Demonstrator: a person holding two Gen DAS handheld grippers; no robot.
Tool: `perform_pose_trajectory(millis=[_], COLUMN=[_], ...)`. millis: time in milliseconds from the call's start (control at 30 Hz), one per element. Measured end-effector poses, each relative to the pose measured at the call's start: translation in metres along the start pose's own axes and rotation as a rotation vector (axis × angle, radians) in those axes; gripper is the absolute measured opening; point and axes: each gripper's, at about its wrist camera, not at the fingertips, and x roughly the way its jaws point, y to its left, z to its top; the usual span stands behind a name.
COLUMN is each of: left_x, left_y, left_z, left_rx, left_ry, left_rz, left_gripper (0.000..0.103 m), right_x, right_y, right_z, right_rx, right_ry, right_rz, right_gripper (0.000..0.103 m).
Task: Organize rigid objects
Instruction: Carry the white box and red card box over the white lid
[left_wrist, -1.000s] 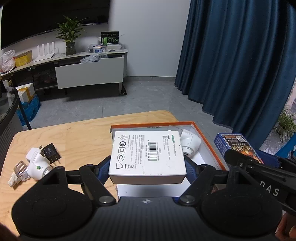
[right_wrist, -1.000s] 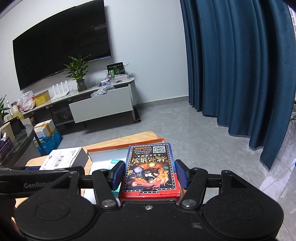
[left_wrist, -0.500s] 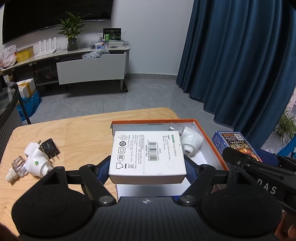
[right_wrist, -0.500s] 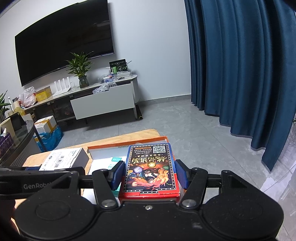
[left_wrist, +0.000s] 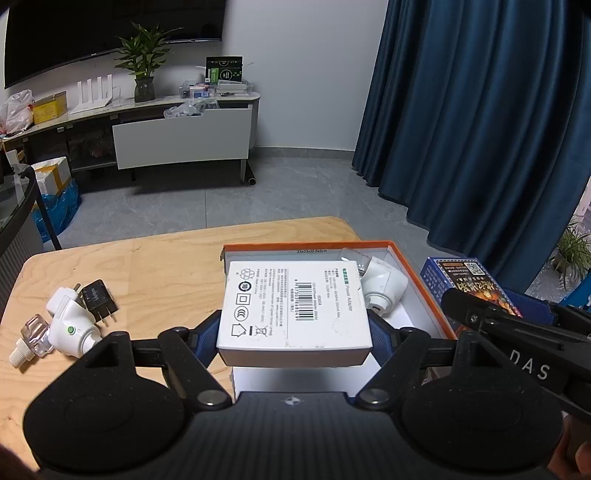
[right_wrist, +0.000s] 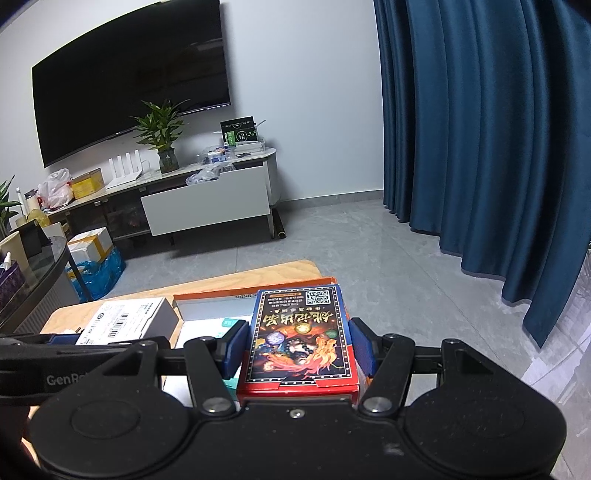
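Note:
My left gripper (left_wrist: 293, 332) is shut on a white power adapter box (left_wrist: 295, 304) and holds it above the orange-rimmed open box (left_wrist: 417, 280) on the wooden table. A white plug-like device (left_wrist: 384, 288) lies inside that box. My right gripper (right_wrist: 299, 350) is shut on a red and blue card box (right_wrist: 301, 336) with a dragon picture, held over the orange box's right side (right_wrist: 207, 295). The card box also shows in the left wrist view (left_wrist: 469, 280), and the white box shows in the right wrist view (right_wrist: 125, 319).
On the table's left lie a white plug adapter (left_wrist: 70, 325), a black charger (left_wrist: 98, 297) and a clear small part (left_wrist: 31, 332). The wooden table (left_wrist: 147, 266) ends just beyond the orange box. A TV stand and blue curtains are far behind.
Both grippers have risen and shifted slightly with their boxes; the view now looks down a little more on the table. Both grips are unchanged.

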Motion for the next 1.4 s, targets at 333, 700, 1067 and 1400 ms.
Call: perform_pose_trajectory(millis=[333, 700, 1067, 1400], left_x=[0.002, 0.006, 0.011, 0.015], left_y=[-0.001, -0.001, 0.002, 0.005], left_z=[0.004, 0.008, 0.009, 0.012], left_rx=[0.005, 0.008, 0.007, 0.005], left_ry=[-0.008, -0.012, -0.014, -0.007], left_rz=[-0.001, 0.002, 0.003, 0.001], left_gripper=[0.079, 0.079, 0.079, 0.079], right_x=[0.001, 0.006, 0.011, 0.013], right_y=[0.001, 0.0, -0.001, -0.001], right_z=[0.001, 0.006, 0.011, 0.013], right_rx=[-0.006, -0.007, -0.011, -0.011], right_ry=[-0.002, -0.007, -0.008, -0.008], right_rz=[-0.002, -0.005, -0.006, -0.007], right_gripper=[0.071, 0.071, 0.071, 0.071])
